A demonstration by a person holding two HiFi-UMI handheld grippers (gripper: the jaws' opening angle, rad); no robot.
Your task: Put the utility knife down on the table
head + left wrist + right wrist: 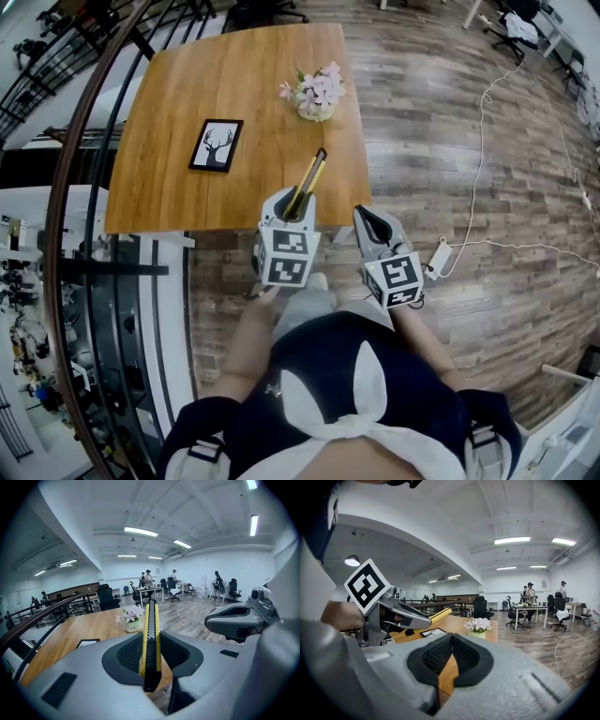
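A yellow and black utility knife (312, 173) sticks forward out of my left gripper (292, 208), which is shut on its rear end. The knife's front half hangs over the near edge of the wooden table (187, 122). In the left gripper view the knife (151, 639) stands on edge between the two dark pads (129, 654) and points at the flowers. My right gripper (367, 217) hovers over the floor just right of the table's near corner. Its pads (436, 656) meet at the tips with nothing between them. From there the left gripper (417, 620) and the knife (439, 615) show at the left.
A small pot of pink flowers (317, 94) stands near the table's right edge, and a framed deer picture (217, 144) lies left of the middle. A dark curved railing (75, 187) runs along the left. A white cable and power strip (439, 255) lie on the floor at the right.
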